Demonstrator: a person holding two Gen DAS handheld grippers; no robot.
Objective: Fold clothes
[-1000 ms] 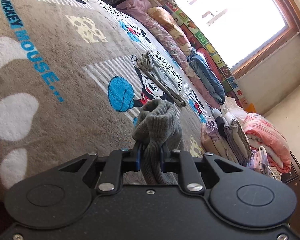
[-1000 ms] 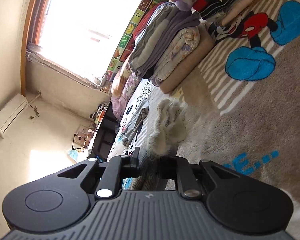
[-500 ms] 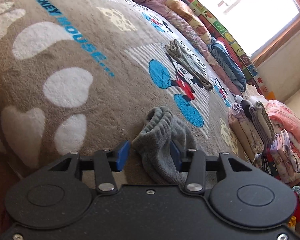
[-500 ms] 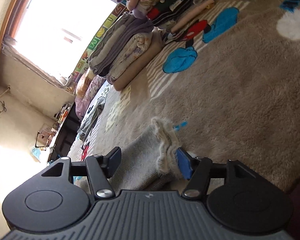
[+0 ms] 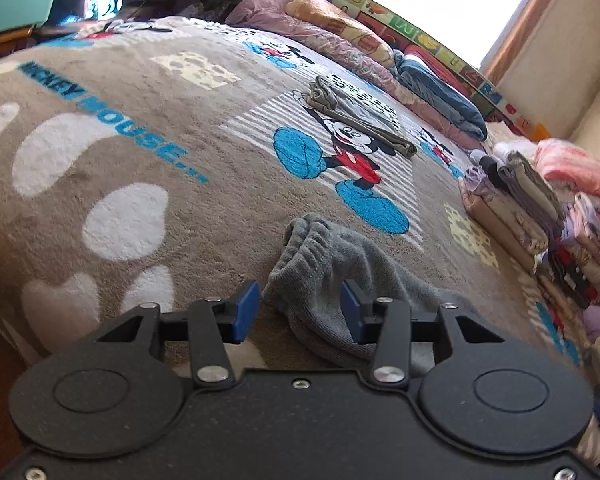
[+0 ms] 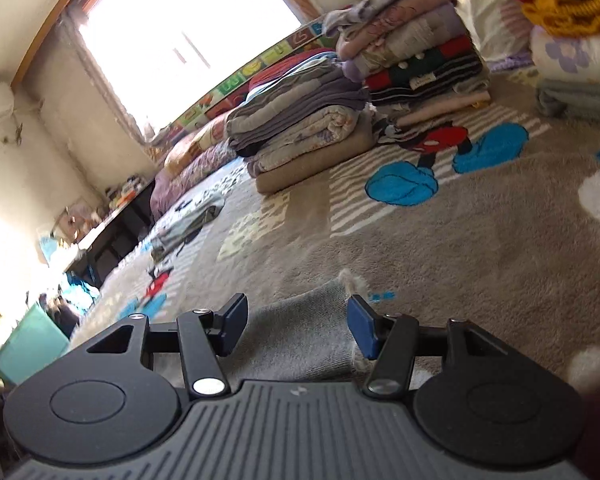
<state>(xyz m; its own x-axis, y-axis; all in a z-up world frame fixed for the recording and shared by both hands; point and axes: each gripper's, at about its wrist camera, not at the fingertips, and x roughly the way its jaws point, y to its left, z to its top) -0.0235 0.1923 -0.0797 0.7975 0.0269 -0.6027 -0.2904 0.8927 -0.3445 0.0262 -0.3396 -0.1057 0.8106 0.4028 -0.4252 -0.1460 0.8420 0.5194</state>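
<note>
**Grippers parted over a grey garment on a Mickey Mouse blanket**

Grey knit garment is lying crumpled on the brown Mickey Mouse blanket, directly ahead of the left gripper in the left wrist view. Its ribbed, gathered cuff is pointing toward 12 o'clock, and its body is trailing back toward 5 o'clock, passing under the gripper's right finger. The left gripper's blue pads are standing spread apart; the cloth is sitting between them, and whether the right pad is touching it cannot be told.

In the right wrist view, the right gripper is likewise holding its fingers wide, with the same garment lying flat in the gap. A fuzzy pale edge of the cloth is rising at 1 o'clock, just beside the right-hand pad.

Elsewhere on the blanket, a folded olive and spotted garment is resting at 12 o'clock in the left wrist view, well apart from the grey one, partly covering the printed Mickey figure. Stacks of folded clothes are standing at 12 to 1 o'clock in the right wrist view, near the bright window. Rolled bedding is lining the far edge of the bed at 1 o'clock in the left wrist view.
</note>
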